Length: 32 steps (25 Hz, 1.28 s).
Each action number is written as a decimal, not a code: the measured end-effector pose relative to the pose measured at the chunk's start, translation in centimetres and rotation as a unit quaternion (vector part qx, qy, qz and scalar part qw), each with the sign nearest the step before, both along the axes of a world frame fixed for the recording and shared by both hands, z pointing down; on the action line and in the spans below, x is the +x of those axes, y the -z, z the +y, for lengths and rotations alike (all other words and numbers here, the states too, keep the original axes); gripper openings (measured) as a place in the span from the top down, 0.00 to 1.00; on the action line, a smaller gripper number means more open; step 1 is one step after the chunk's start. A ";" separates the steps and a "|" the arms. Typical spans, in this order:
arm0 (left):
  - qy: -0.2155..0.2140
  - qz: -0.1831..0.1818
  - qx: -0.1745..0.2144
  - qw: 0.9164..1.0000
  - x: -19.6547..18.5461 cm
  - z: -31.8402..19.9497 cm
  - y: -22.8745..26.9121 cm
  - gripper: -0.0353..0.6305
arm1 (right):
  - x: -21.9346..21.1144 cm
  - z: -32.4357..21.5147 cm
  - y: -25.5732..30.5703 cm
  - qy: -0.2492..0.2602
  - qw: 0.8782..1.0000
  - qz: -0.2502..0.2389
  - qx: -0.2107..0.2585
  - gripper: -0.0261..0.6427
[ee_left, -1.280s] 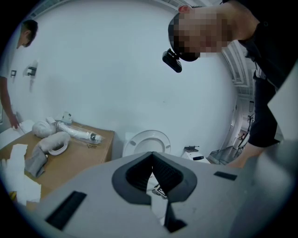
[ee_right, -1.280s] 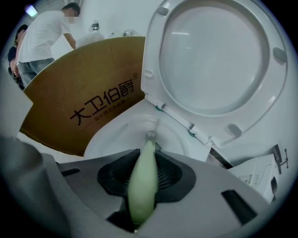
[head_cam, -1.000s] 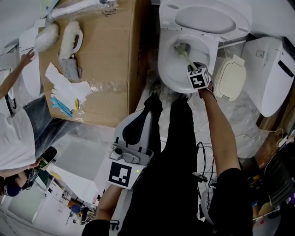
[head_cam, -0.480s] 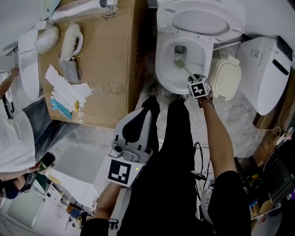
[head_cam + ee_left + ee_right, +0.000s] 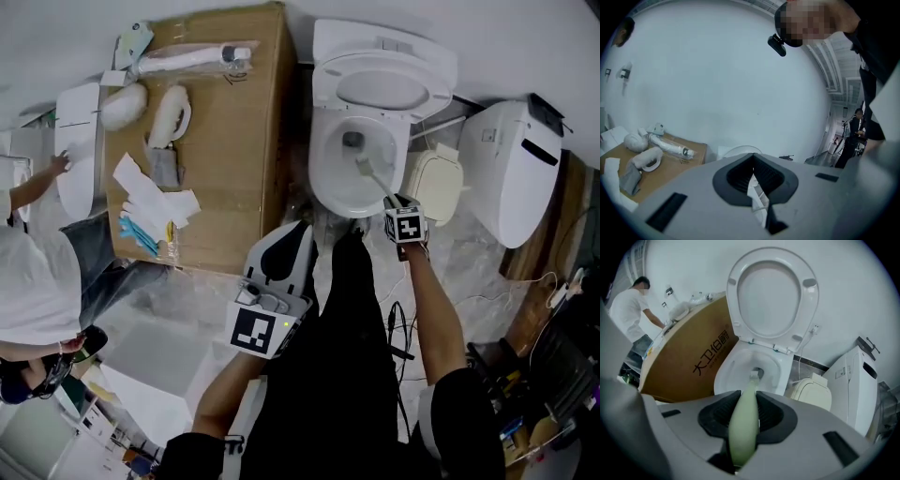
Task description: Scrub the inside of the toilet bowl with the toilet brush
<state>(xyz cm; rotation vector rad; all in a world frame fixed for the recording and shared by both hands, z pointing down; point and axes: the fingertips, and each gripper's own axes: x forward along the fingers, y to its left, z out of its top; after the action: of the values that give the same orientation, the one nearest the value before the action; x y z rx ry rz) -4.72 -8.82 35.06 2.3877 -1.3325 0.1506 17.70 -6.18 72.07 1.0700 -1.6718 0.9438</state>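
The white toilet bowl [image 5: 330, 187] stands open with its lid [image 5: 380, 89] raised against the wall. My right gripper [image 5: 394, 208] is at the bowl's front right rim, shut on the pale green handle of the toilet brush [image 5: 373, 176]. The brush head rests down in the bowl near the drain. In the right gripper view the handle [image 5: 745, 423] runs out between the jaws of the right gripper [image 5: 746, 414] into the toilet bowl [image 5: 729, 373]. My left gripper [image 5: 281, 255] hangs by my legs, short of the toilet, shut and holding nothing. The left gripper [image 5: 753, 180] points toward a blank wall.
A big cardboard box [image 5: 234, 178] stands left of the toilet with white parts, paper and plastic bags on top. A cream lid [image 5: 434, 183] and another white toilet unit [image 5: 511, 173] stand at the right. A person in white [image 5: 33, 281] works at far left. Cables [image 5: 403, 328] lie on the floor.
The head view has pulled back, so the toilet and box sit lower and look smaller. My right gripper has kept its hold on the brush, with the head still in the bowl. My left gripper has barely moved.
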 end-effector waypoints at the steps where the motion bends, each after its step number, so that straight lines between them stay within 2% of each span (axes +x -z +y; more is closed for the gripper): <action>1: -0.001 -0.003 0.000 1.000 0.2 -0.1 0.8 0.94 | 0.2 0.3 1.5 -0.008 1.000 -0.005 0.007 0.79; 7: -0.002 0.008 0.038 0.999 1.4 -1.5 5.9 0.94 | 1.7 0.4 10.7 -0.053 0.996 -0.036 0.066 0.79; 14: -0.006 0.005 0.078 0.997 2.6 -1.7 10.9 0.94 | 1.7 0.2 22.0 -0.066 0.982 -0.086 0.153 0.79; 19: -0.002 0.008 0.103 0.995 3.3 -1.8 14.3 0.94 | 1.6 -1.2 30.3 -0.066 0.965 -0.115 0.225 0.79; 25: -0.002 0.007 0.121 0.993 3.5 -1.0 16.6 0.94 | 1.3 -1.5 39.6 -0.068 0.937 -0.147 0.308 0.79; 32: -0.004 0.008 0.138 0.990 3.9 -1.1 17.7 0.94 | 0.8 0.3 46.3 -0.078 0.908 -0.172 0.374 0.79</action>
<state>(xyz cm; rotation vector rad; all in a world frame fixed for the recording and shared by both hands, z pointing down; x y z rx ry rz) -0.87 -9.95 17.38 2.6142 -1.4169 -0.0557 18.46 -5.86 25.78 1.6231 -2.3658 0.6012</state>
